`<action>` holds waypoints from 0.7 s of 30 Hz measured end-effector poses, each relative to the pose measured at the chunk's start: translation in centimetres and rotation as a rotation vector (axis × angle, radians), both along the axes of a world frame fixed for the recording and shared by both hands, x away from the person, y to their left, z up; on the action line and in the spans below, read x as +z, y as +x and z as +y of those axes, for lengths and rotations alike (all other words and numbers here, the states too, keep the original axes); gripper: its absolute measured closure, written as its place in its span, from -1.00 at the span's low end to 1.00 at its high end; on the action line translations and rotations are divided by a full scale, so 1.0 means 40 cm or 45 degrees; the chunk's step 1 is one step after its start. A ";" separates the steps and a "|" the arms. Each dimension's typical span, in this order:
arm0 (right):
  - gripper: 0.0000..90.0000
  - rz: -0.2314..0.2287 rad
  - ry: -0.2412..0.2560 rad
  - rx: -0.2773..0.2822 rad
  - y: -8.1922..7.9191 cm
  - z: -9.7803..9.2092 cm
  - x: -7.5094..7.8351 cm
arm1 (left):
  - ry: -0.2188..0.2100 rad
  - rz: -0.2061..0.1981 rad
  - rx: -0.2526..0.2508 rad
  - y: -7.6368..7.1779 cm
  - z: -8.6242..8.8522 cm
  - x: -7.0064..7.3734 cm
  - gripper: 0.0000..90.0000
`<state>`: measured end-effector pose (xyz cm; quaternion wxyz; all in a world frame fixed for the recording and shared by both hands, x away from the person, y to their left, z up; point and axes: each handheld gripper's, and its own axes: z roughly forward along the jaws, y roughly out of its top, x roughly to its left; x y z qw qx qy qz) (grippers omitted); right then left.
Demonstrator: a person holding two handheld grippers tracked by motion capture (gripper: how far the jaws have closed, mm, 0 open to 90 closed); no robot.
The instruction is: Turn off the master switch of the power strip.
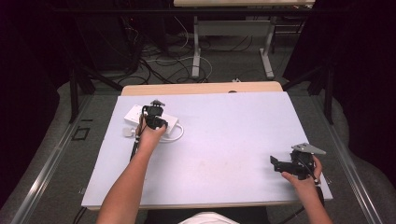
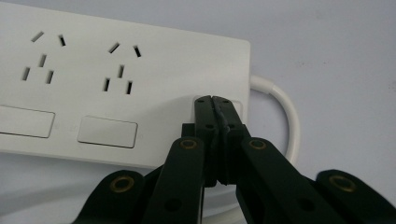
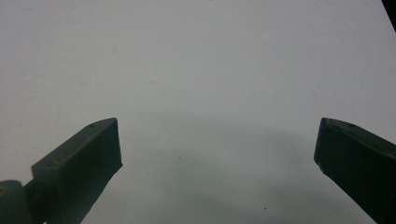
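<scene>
The strip (image 1: 150,119) lies at about ten o'clock on the table (image 1: 224,140), its cord (image 1: 176,135) looping off its right end. The left gripper (image 2: 216,103) sits on the strip, jaws pressed together, tips on a switch (image 2: 238,106) at the strip's cord end. The right gripper (image 1: 275,163) rests at four o'clock, well apart from the strip, jaws wide apart over bare table
</scene>
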<state>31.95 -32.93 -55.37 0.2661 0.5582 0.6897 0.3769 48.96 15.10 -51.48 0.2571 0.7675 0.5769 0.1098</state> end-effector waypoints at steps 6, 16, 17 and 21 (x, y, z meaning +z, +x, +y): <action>-0.99 0.018 0.005 0.019 -0.002 0.001 0.001 | 0.000 -0.003 0.001 0.002 0.000 0.000 1.00; -0.99 0.007 0.006 0.006 -0.001 0.002 0.000 | -0.005 -0.007 0.005 0.003 -0.001 -0.001 1.00; -0.99 -0.009 0.010 0.001 0.000 0.003 -0.002 | -0.003 -0.007 0.004 0.003 -0.001 -0.001 1.00; -0.99 0.007 0.006 0.005 -0.001 0.002 0.000 | -0.001 -0.008 0.008 0.003 -0.001 -0.001 0.99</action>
